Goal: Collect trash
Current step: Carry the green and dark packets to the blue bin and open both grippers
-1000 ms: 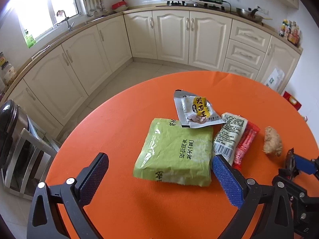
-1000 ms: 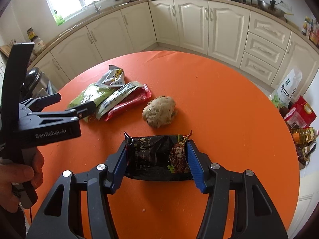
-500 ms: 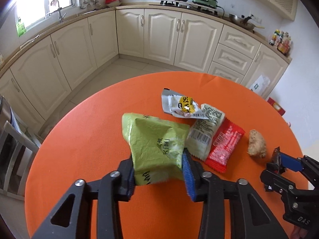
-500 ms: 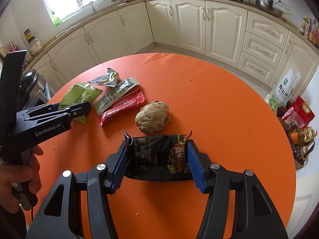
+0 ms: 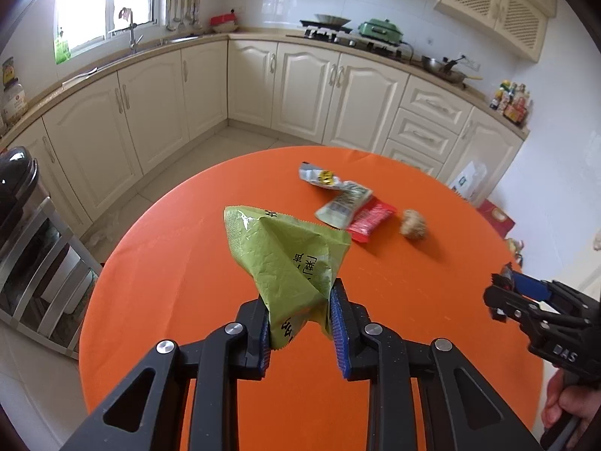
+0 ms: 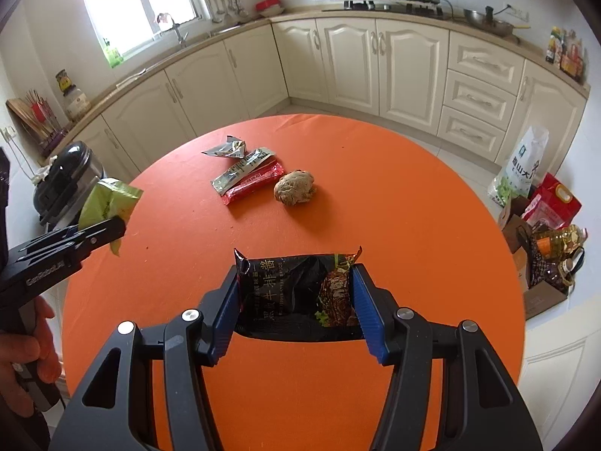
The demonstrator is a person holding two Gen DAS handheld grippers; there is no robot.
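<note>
Two grippers, both loaded. Left gripper (image 5: 302,325): jaws just closed further, pinched on the crumpled green bag (image 5: 289,259), lifted clear of the orange table (image 5: 180,263). Right gripper (image 6: 296,310): half-wide, clamped on the black sauce packet (image 6: 296,295) above the near table edge. Far on the table: silver wrapper (image 6: 227,149), white sachet (image 6: 242,169) touching red packet (image 6: 253,183), brown lump (image 6: 295,188) just right of them.
</note>
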